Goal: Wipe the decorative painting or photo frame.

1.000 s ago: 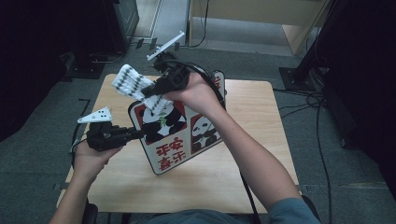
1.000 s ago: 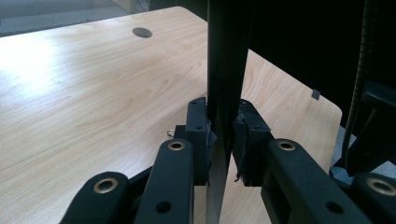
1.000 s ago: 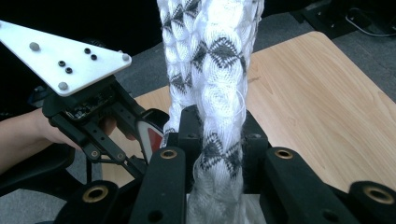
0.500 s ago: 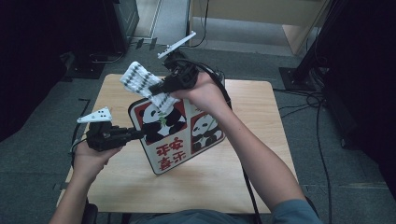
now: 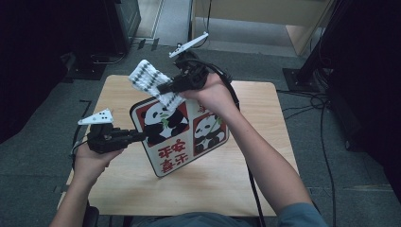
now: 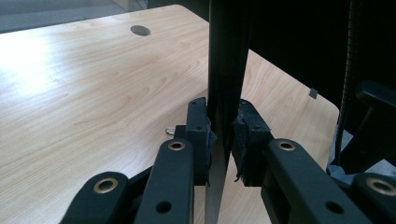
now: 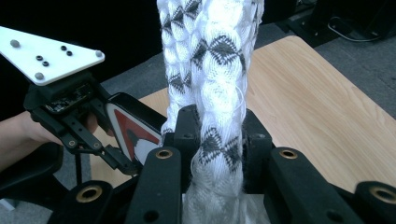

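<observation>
- While your left gripper [image 5: 124,137] holds its place with its jaws clamped on the left edge of the board [image 5: 182,135], the cloth [image 5: 152,82] in your right gripper [image 5: 166,88] has travelled: a second ago it lay against the upper left of the panda picture, and now it stands clear above the board's top corner.
- Seen along the left jaws, the board's thin dark edge [image 6: 224,70] runs up between the pads, which press it from both sides.
- Your right jaws have just been opening a little, yet the cloth [image 7: 212,93] sits bunched between them and they hold it, loosely by the look of it.
- The board stands tilted on the surface [image 5: 227,189], its lower corner resting near the middle, the picture facing you.
- That lift reads as the end of one wiping stroke, not the end of the job; the lower pandas and the red lettering likely need a pass.
- With the grip slackening, the cloth may slip once you press it on the board, so tighten before the next stroke.
</observation>
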{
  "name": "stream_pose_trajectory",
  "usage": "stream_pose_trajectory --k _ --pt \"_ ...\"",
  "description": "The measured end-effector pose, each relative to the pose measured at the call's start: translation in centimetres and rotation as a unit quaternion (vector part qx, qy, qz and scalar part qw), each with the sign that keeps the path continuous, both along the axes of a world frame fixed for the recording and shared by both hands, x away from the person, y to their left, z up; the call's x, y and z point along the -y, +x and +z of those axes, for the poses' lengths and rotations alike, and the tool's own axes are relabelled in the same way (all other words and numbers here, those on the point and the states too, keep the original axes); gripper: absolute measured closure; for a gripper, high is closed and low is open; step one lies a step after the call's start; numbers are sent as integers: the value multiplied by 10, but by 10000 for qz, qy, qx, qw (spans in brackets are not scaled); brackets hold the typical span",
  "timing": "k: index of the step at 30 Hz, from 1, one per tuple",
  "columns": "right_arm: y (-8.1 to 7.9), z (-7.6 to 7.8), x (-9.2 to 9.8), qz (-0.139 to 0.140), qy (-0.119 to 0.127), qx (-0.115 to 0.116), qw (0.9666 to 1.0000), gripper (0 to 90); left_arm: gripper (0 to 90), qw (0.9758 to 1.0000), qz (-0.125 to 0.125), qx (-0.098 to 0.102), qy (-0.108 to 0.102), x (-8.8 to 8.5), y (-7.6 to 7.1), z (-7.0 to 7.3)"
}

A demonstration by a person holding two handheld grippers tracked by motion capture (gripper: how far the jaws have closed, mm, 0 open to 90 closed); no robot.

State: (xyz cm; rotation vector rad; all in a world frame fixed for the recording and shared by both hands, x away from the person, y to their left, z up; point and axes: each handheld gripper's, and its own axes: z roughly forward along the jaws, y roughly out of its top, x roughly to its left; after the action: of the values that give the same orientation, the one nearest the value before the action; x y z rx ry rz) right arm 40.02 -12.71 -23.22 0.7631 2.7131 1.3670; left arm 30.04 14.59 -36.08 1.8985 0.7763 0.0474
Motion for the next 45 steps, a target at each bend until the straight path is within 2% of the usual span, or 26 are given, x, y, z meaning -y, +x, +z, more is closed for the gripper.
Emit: stream_pose_trajectory --k 5,17,31,45 --pt "4 -1 7 -81 42 -42 9999 725 785 10000 -7 -13 5 -1 0 0" --pt "8 -3 20 -237 128 13 9996 711 785 10000 -11 -20 -7 -1 0 0" --pt "7 -6 33 -404 185 227 9988 710 784 10000 -15 -52 -36 -1 1 -1" --pt "8 -7 45 -555 191 323 9978 719 785 10000 -15 -51 -17 -1 1 -1"
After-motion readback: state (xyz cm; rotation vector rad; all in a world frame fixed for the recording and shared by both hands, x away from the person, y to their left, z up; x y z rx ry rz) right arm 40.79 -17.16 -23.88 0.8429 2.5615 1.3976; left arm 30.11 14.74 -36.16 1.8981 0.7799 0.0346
